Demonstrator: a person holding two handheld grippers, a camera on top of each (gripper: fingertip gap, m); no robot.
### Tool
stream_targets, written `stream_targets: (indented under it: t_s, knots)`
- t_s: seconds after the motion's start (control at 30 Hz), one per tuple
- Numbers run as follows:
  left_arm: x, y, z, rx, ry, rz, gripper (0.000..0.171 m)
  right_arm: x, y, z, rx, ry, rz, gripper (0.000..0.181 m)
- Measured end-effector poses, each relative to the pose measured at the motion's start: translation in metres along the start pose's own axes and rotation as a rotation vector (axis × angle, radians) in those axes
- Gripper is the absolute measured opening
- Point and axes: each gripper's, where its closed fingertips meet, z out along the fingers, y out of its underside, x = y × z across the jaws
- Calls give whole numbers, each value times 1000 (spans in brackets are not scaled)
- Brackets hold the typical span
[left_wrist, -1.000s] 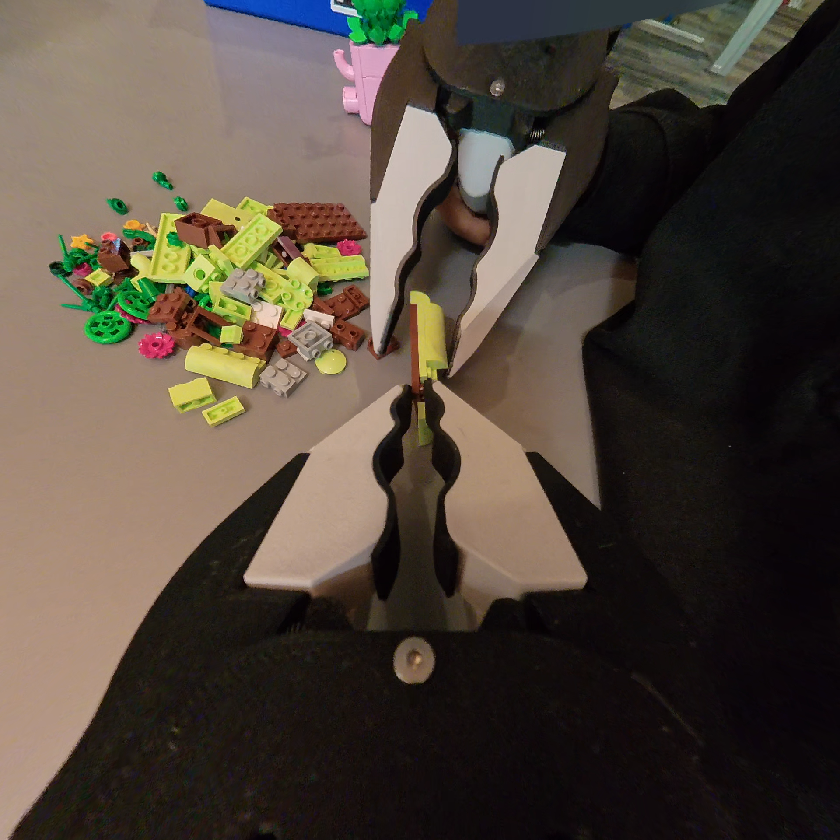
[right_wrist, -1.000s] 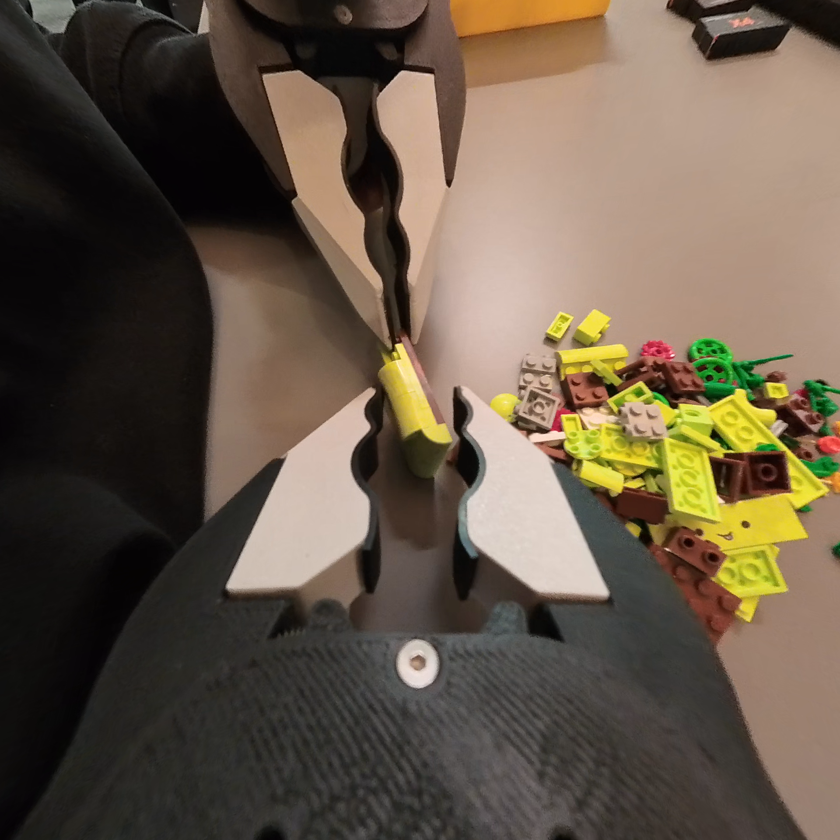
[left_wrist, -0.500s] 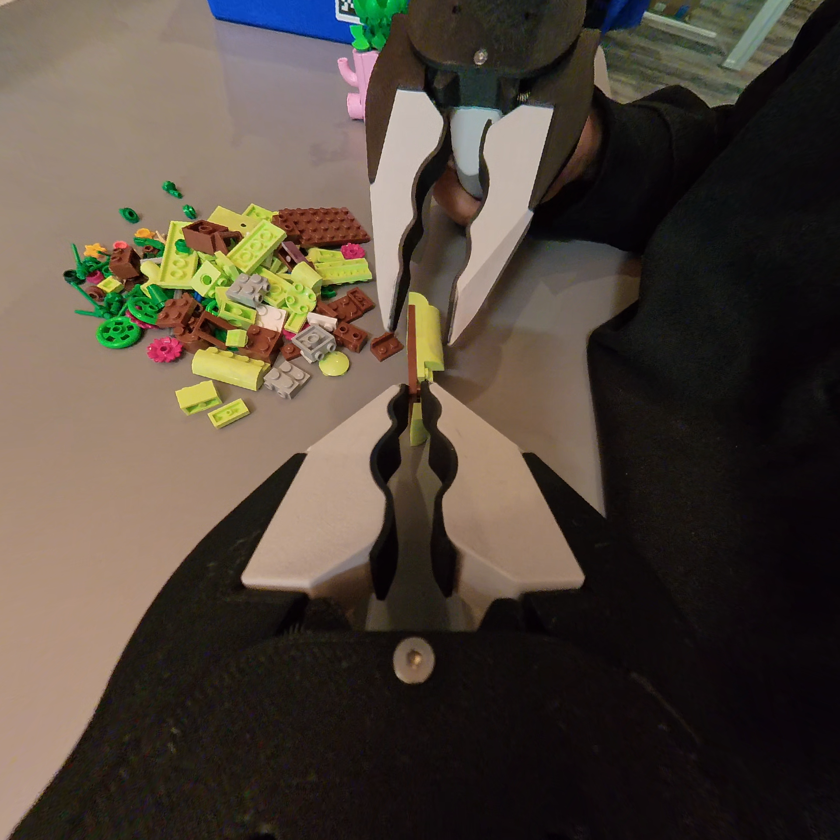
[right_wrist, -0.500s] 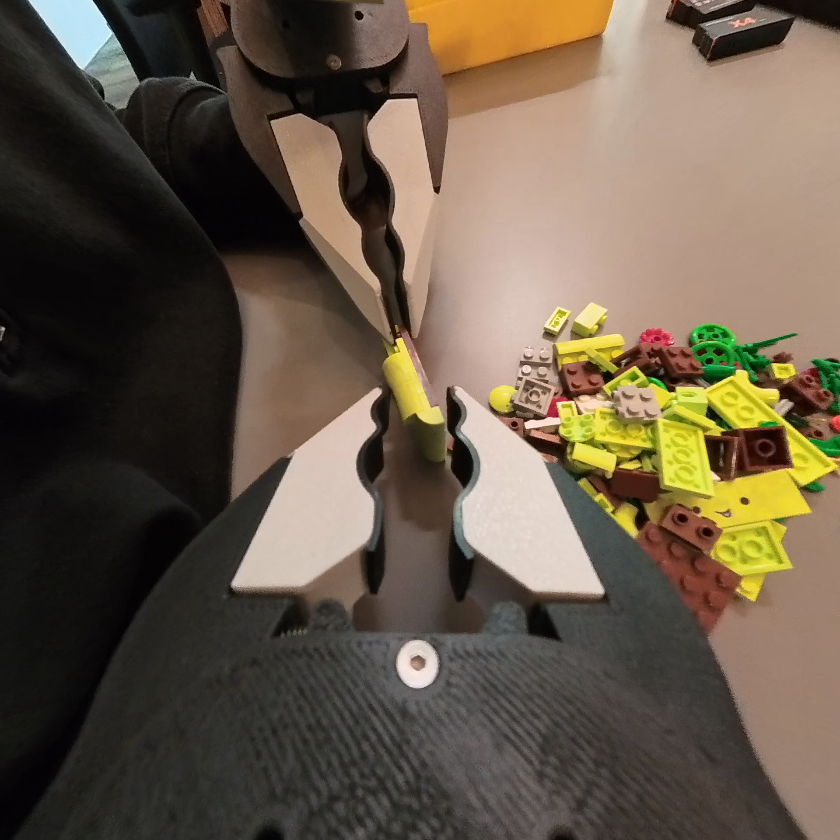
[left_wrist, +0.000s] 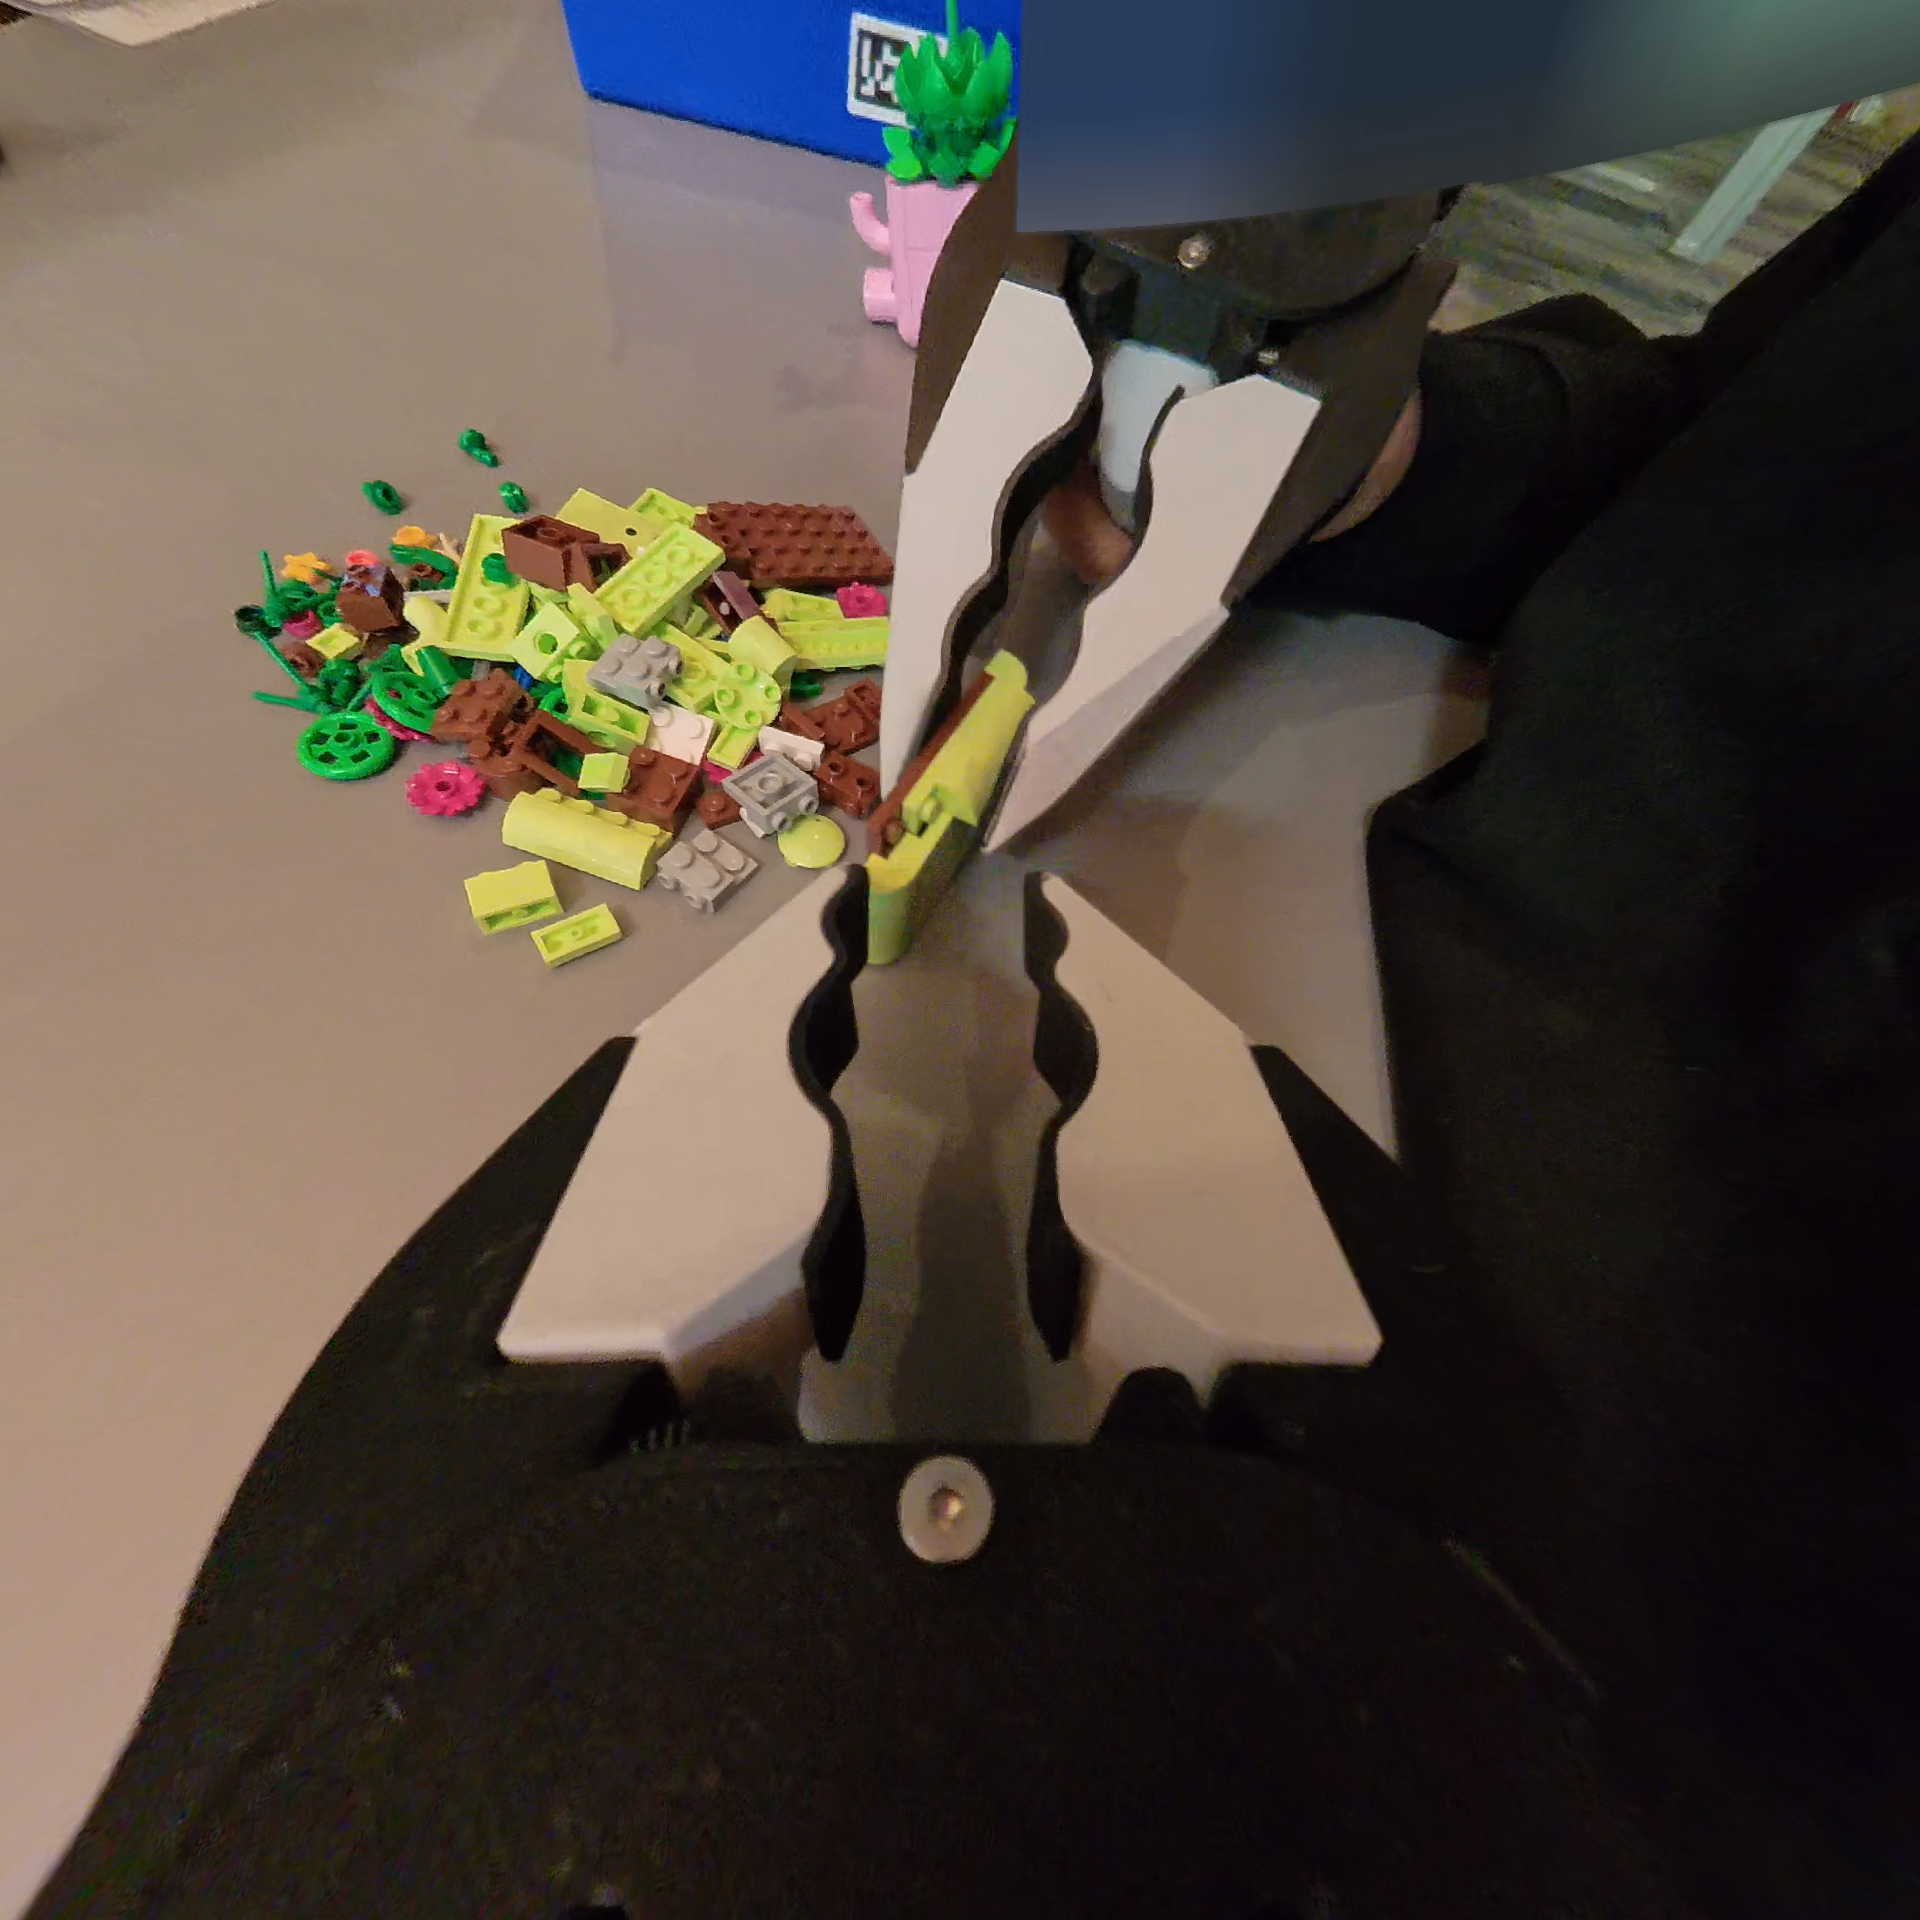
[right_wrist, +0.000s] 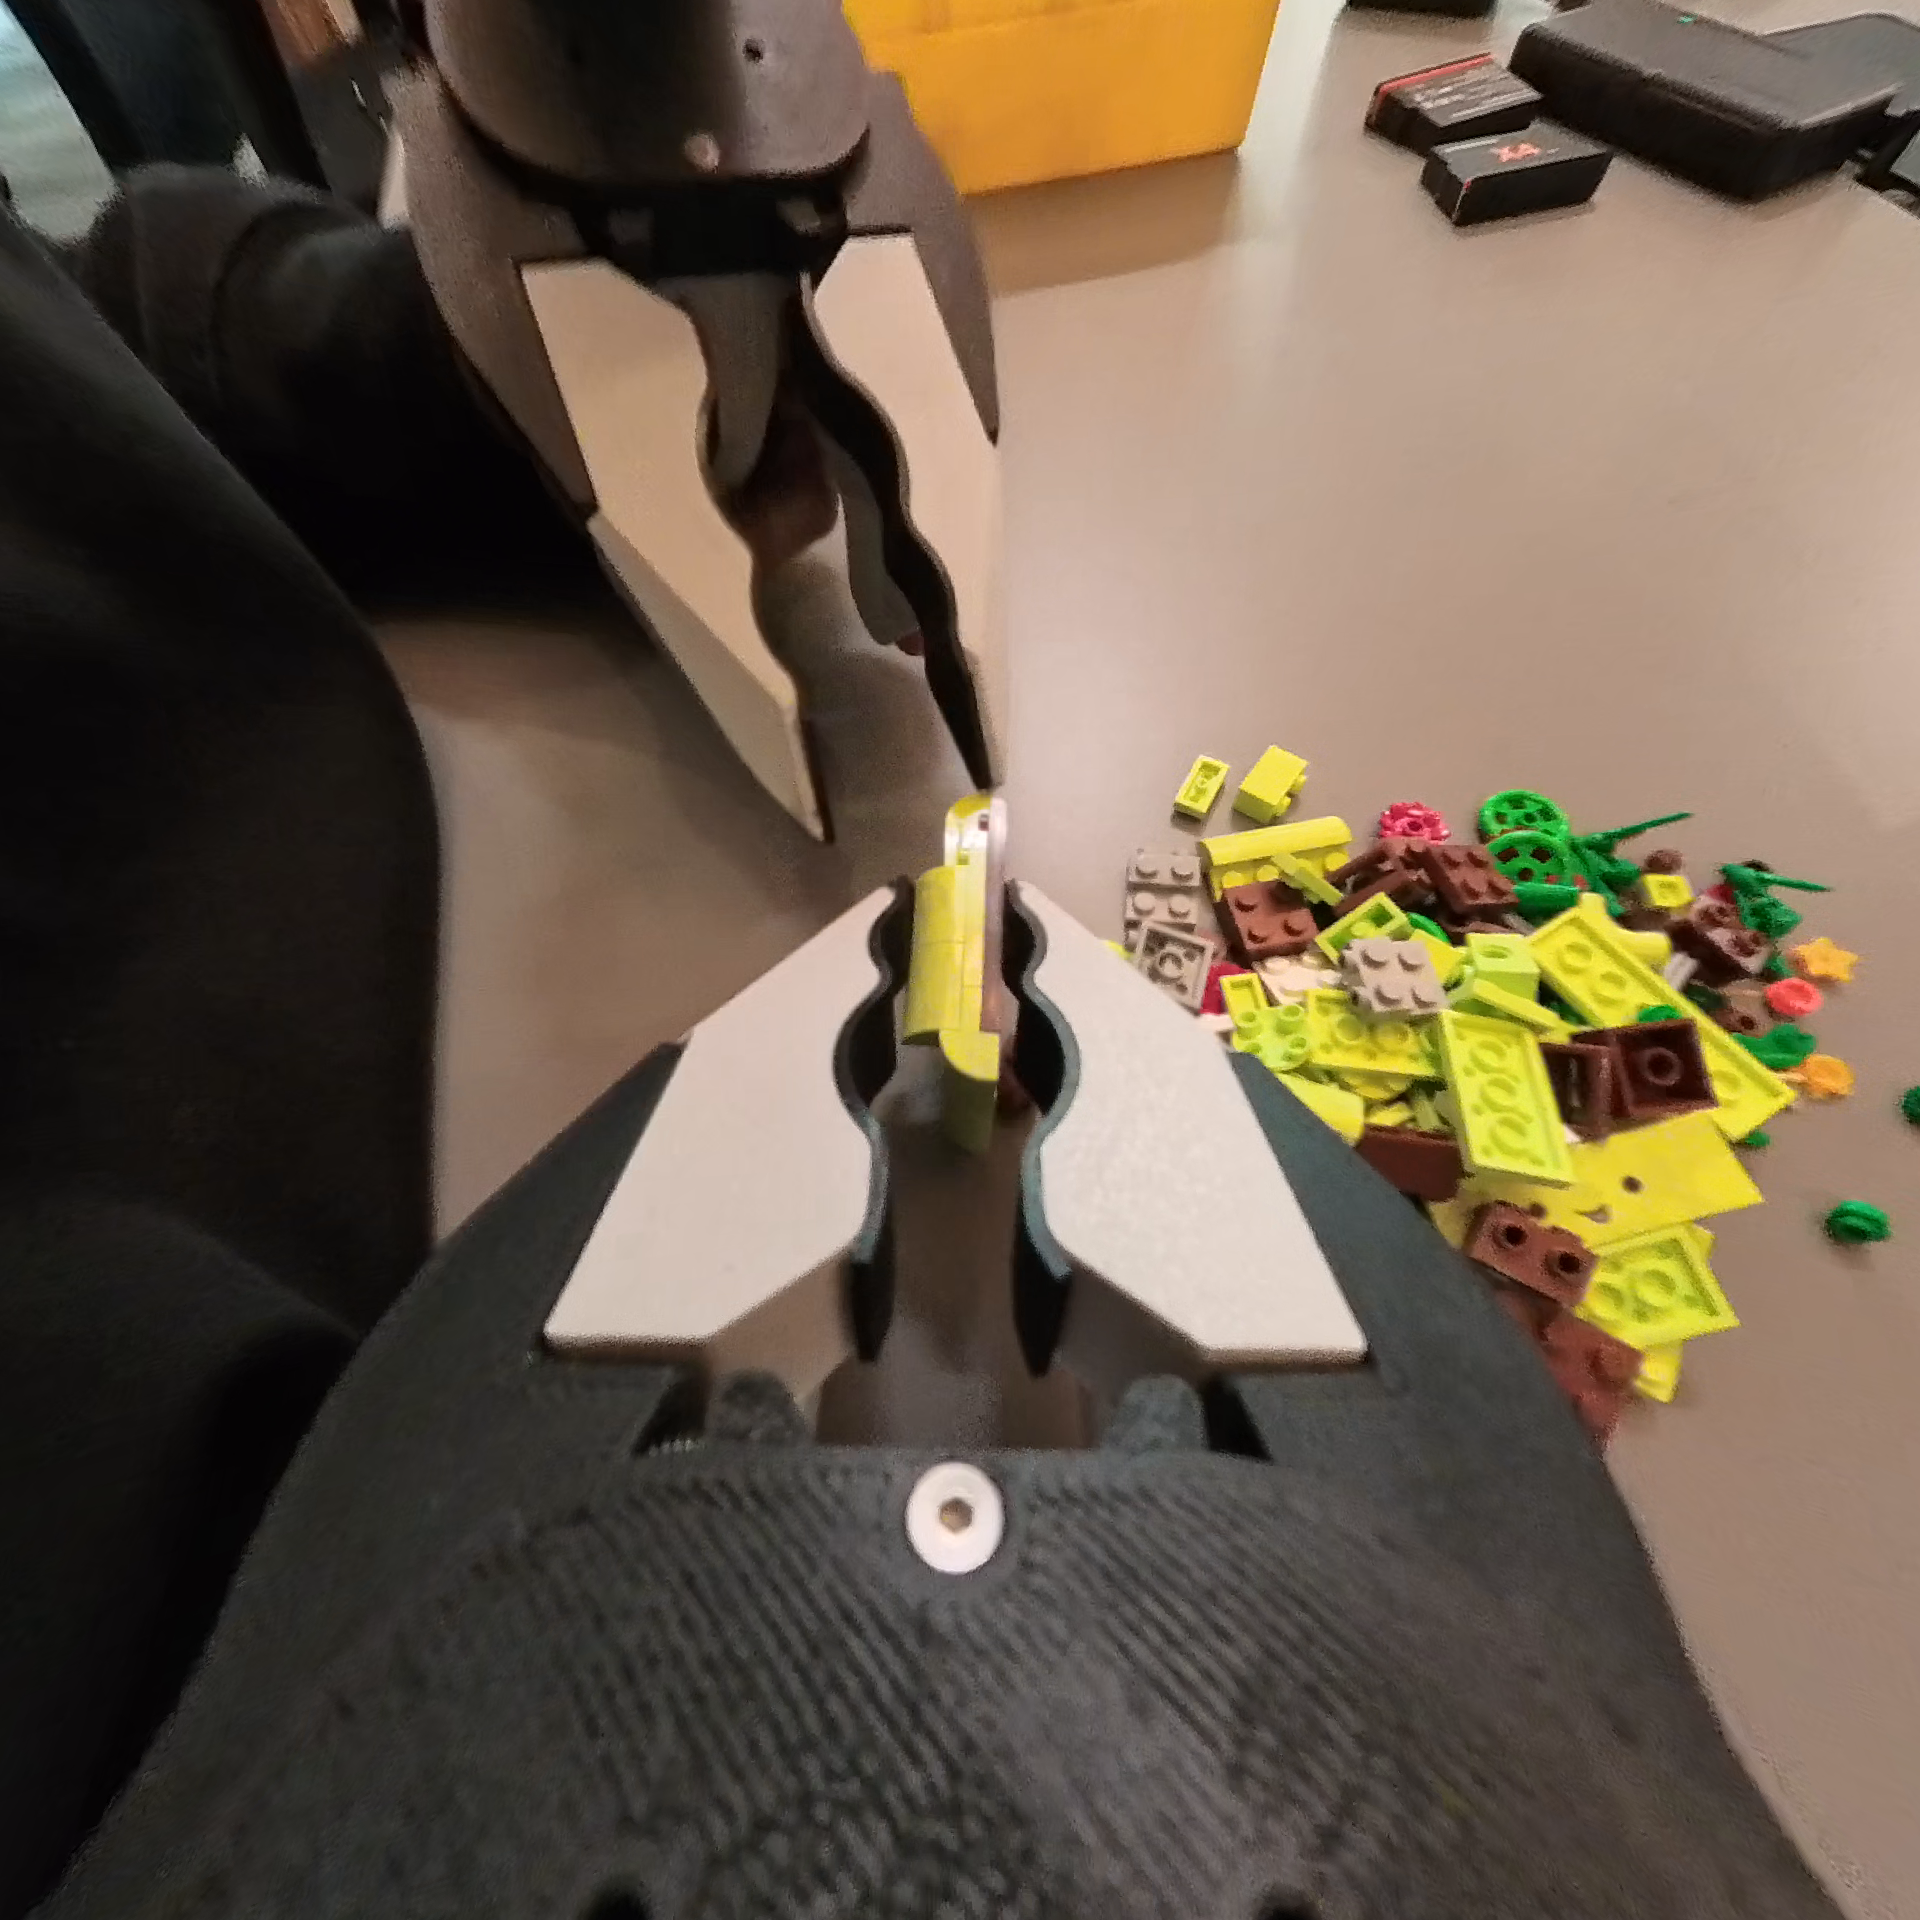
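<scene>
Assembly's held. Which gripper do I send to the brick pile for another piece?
Left, probably. The left gripper is open and grips nothing, and the pile lies just ahead to its left. The right gripper is shut on the lime-and-brown assembly, so it is occupied.

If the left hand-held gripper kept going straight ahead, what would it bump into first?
Most likely the lime and brown brick piece right at its fingertips, held by the right hand-held gripper facing it. The left hand-held gripper is open; how close it is stays unclear.
</scene>
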Motion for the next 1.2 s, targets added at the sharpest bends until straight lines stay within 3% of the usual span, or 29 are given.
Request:
stream_targets:
  t_s: [0.33, 0.5, 0.73, 0.93, 1.0, 1.1, 1.2]
  knots:
    - [0, 2, 2, -14, 14, -13, 32, -15, -31, -14, 212, -232, 233, 14]
    - [11, 1, 3, -10, 77, -14, 9, -17, -29, -11, 187, -239, 231, 14]
    - [11, -8, -6, 72, 118, -76, 8, -19, -23, -13, 156, -302, 294, 15]
    - [13, -10, -8, 91, 149, -101, 8, -30, 3, -3, -32, -347, 311, 16]
    - [14, -9, -7, 83, 156, -98, 8, -34, 9, 0, -77, -340, 275, 25]
    - [16, -9, -7, 79, 161, -90, 7, -30, 5, -2, -42, -315, 264, 39]
    - [19, -9, -7, 77, 170, -69, 7, -19, -12, -14, 90, -319, 302, 33]
